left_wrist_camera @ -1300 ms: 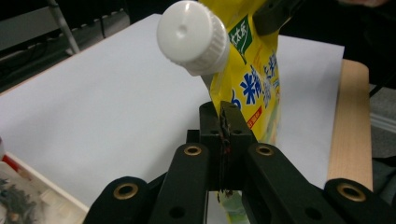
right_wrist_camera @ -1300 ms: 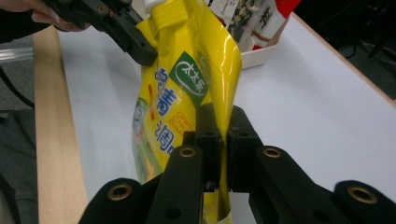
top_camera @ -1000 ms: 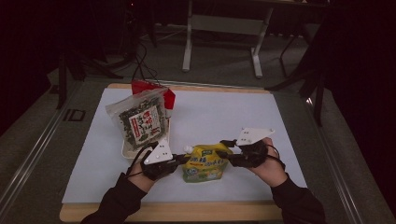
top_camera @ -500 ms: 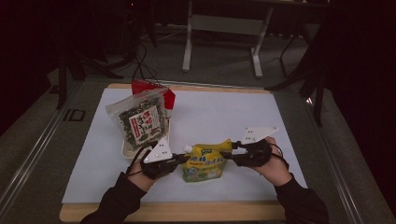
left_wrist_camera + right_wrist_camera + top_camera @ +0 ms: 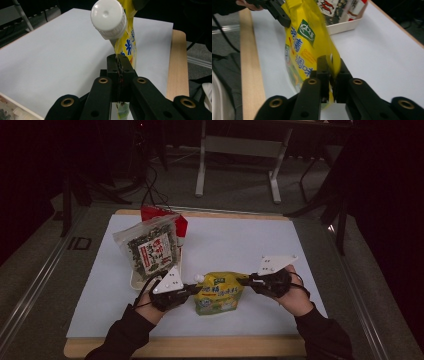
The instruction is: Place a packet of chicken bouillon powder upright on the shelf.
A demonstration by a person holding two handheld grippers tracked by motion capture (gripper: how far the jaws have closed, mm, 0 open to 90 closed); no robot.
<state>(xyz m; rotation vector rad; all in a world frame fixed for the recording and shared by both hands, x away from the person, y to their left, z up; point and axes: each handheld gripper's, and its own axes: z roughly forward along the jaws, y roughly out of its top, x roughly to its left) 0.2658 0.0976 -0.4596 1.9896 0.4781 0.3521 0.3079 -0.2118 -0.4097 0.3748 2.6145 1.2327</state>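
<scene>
Yellow spouted pouch is held near the table's front edge, between the 2 grippers. Left gripper: jaws clamped on the pouch's side seam just below the white cap. Right gripper: jaws closed on the opposite edge. Seaweed snack bag rests in a white tray toward the left edge.

Open table beyond seaweed tray

The left gripper has its jaws clamped on the yellow pouch below its white cap.
</scene>
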